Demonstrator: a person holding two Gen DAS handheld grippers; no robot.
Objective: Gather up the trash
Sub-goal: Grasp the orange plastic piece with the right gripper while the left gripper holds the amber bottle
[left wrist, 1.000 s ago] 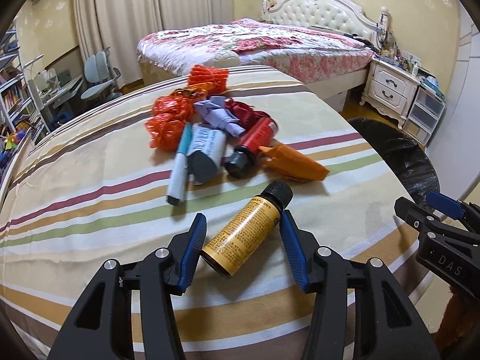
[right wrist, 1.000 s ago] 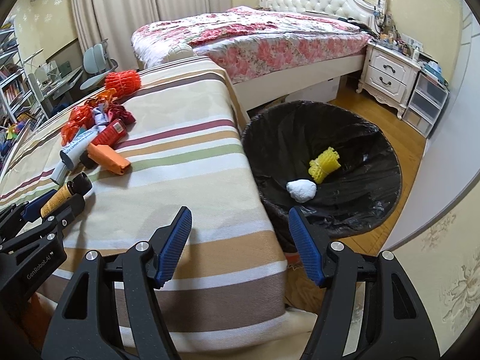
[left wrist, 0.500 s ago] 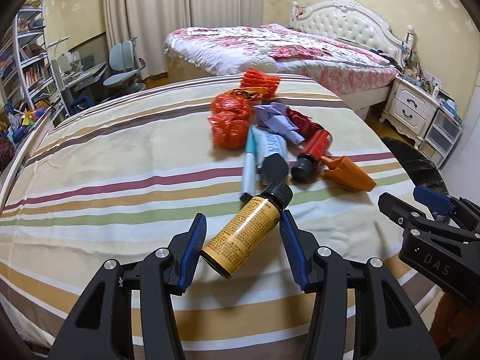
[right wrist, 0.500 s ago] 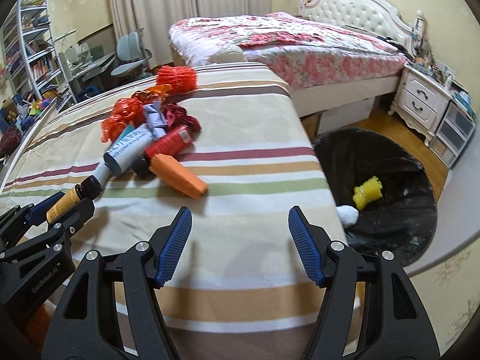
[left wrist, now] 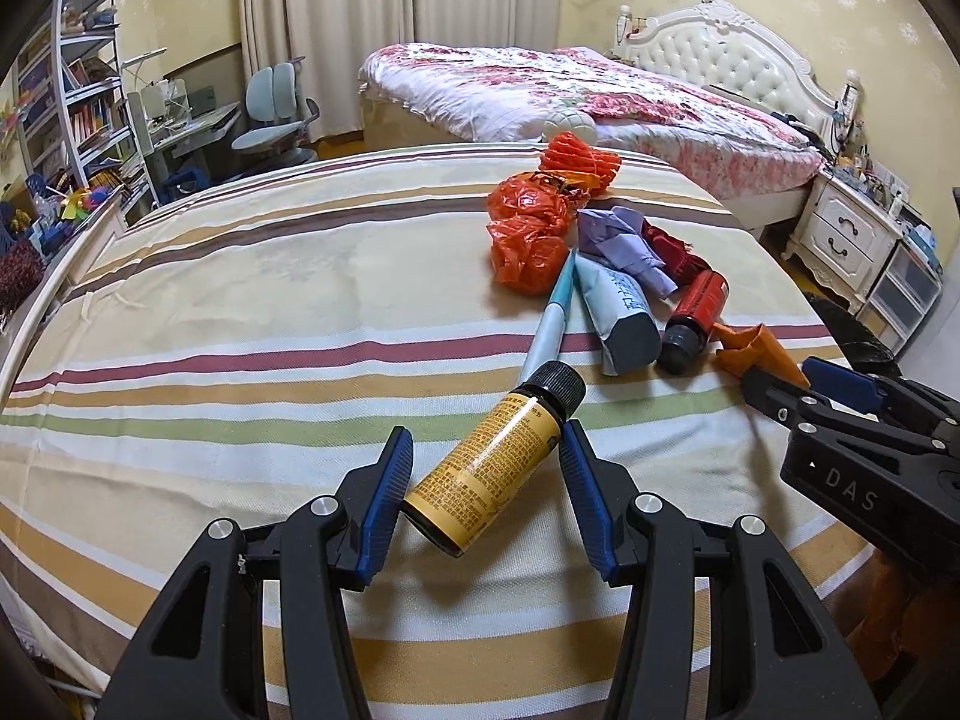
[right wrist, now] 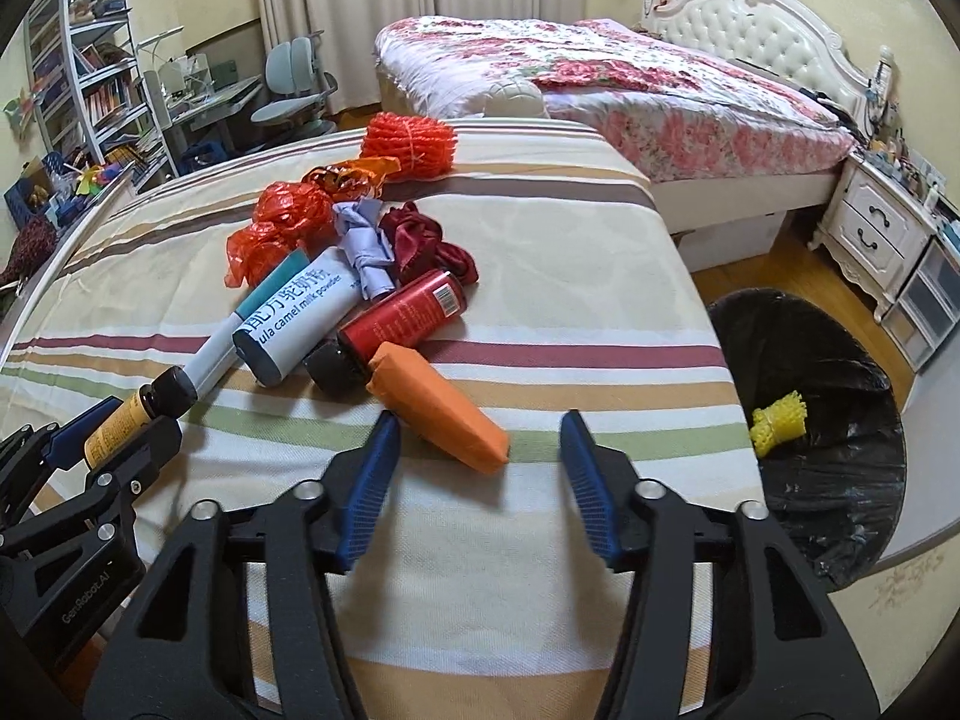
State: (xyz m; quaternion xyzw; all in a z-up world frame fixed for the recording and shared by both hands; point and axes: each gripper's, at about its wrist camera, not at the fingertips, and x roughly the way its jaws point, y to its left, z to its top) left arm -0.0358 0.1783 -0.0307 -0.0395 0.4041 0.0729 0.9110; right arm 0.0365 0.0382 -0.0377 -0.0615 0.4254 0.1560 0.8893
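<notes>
My left gripper (left wrist: 486, 492) is shut on a yellow bottle with a black cap (left wrist: 489, 459), held tilted just above the striped bedspread (left wrist: 240, 312); it also shows in the right wrist view (right wrist: 120, 414). My right gripper (right wrist: 477, 483) is open and empty, its fingertips just short of an orange wrapper (right wrist: 438, 405). Behind it lie a red bottle (right wrist: 402, 315), a white-blue tube (right wrist: 297, 315), a pen (right wrist: 216, 354), purple paper (right wrist: 366, 246), dark red cloth (right wrist: 420, 237), orange plastic bags (right wrist: 288, 216) and orange netting (right wrist: 408, 141).
A black-lined trash bin (right wrist: 834, 480) stands on the floor right of the bed, with a yellow net (right wrist: 777, 423) inside. A floral bed (right wrist: 600, 84), nightstand (right wrist: 882, 234), desk chair (right wrist: 294, 90) and bookshelves (right wrist: 78, 78) stand beyond.
The right gripper swung left from over the bin toward the trash pile, now close to the orange wrapper. The left gripper keeps the yellow bottle and has shifted its view leftward.
</notes>
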